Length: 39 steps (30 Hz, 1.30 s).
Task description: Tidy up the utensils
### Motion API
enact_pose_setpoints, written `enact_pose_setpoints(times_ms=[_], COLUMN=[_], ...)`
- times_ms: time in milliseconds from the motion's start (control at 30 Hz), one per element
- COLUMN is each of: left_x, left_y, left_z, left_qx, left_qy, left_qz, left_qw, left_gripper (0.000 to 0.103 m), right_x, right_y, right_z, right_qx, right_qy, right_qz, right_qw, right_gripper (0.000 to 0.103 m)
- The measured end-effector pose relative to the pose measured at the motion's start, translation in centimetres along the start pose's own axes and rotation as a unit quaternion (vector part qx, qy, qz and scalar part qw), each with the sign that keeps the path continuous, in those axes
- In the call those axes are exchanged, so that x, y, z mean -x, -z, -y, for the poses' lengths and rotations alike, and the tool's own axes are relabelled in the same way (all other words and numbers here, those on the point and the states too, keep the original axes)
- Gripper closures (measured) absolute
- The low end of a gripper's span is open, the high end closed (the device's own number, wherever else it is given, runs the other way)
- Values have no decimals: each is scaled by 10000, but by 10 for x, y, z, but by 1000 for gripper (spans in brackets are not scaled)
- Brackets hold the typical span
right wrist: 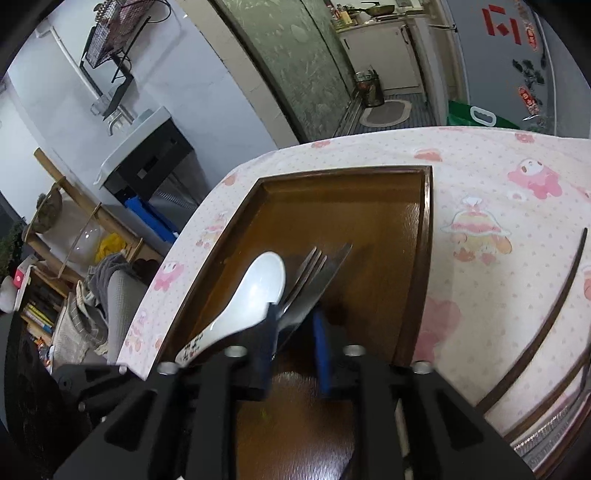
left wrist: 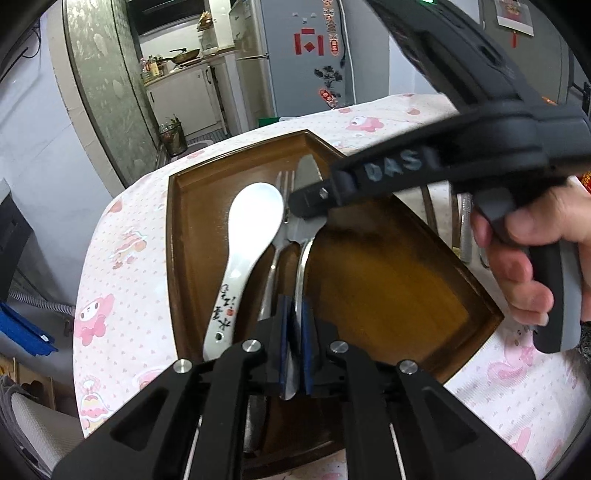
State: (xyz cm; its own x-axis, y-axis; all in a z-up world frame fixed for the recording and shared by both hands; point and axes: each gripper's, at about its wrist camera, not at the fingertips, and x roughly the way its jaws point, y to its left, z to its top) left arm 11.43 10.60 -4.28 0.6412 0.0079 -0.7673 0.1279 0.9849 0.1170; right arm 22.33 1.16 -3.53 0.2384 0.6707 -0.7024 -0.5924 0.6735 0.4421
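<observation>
Three utensils (left wrist: 255, 218) near tray (left wrist: 369, 288) edge

A round table (right wrist: 491, 192) under a pale cloth printed with pink cartoon figures stands in a small home. Beyond the table, a doorway opens onto a narrow kitchen (left wrist: 184, 85) with white cabinets, a pan on the counter and an oval mat (right wrist: 386, 112) on the tiled floor. A frosted, leaf-patterned sliding panel (left wrist: 107, 92) stands at the left of that doorway, and a grey fridge (left wrist: 295, 55) with red paper decorations at its right. Left of the table, the wall is plain pale blue-white, with a wire rack (right wrist: 114, 33) mounted high and a low shelf of books (right wrist: 37, 317) below.
</observation>
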Motion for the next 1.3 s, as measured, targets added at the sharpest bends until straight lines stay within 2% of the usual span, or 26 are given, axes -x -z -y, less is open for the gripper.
enact_pose_setpoints(times_ms=[33, 67, 167, 233, 267, 367, 567, 600, 633, 667, 733, 833, 933, 1000, 1200, 1267, 1300], left_x=[1, 2, 6, 13, 15, 26, 28, 24, 19, 13, -4, -26, -47, -59, -77, -79, -79], left_y=[1, 1, 4, 6, 6, 4, -18, -23, -31, -38, -56, -74, -86, -90, -93, -94, -94], left_z=[0, 1, 7, 16, 19, 27, 52, 57, 64, 68, 80, 98, 111, 114, 107, 104, 105], left_qx=[18, 31, 19, -110, -155, -168, -307, -337, -359, -359, -395, -562, -732, -805, -584, -483, -524], left_qy=[-24, -27, 100, -90, -140, 17, 263, 302, 373, 464, 652, 662, 732, 680, 868, 969, 1007], left_qz=[2, 9, 43, 136, 176, 306, 472, 479, 488, 453, 323, 176, -72, -226, -556, -615, -617], left_qw=[10000, 10000, 9999, 9998, 9996, 9994, 9981, 9978, 9975, 9973, 9966, 9961, 9946, 9942, 9930, 9922, 9916], left_gripper=[88, 84, 48, 35, 34, 28, 27, 27, 33, 46, 57, 57, 69, 73, 74, 77, 94], right_x=[5, 13, 35, 57, 72, 111, 154, 156, 154, 152, 148, 142, 142, 142, 139, 137, 136], right_y=[2, 5, 8, 11, 12, 13, 22, 26, 28, 31, 35, 35, 32, 28, 16, 13, 13], right_z=[1, 2, 7, 14, 20, 40, 92, 101, 108, 115, 126, 137, 142, 145, 155, 158, 158], right_qx=[-1, -15, -16, 4, 45, 77, -277, -354, -394, -445, -527, -580, -548, -555, -644, -694, -722], right_qy=[4, -47, -118, -166, -124, 117, 328, 315, 304, 288, 257, 204, 194, 157, 81, 50, 32], right_qz=[44, 123, 242, 353, 450, 728, 1007, 1028, 1023, 1028, 1009, 942, 937, 953, 950, 952, 940], right_qw=[10000, 9999, 9996, 9992, 9989, 9973, 9940, 9936, 9935, 9933, 9932, 9937, 9939, 9938, 9934, 9930, 9929], right_gripper=[57, 47, 42, 40, 39, 38, 38, 38, 38, 38, 38, 38, 38, 38, 38, 38, 38])
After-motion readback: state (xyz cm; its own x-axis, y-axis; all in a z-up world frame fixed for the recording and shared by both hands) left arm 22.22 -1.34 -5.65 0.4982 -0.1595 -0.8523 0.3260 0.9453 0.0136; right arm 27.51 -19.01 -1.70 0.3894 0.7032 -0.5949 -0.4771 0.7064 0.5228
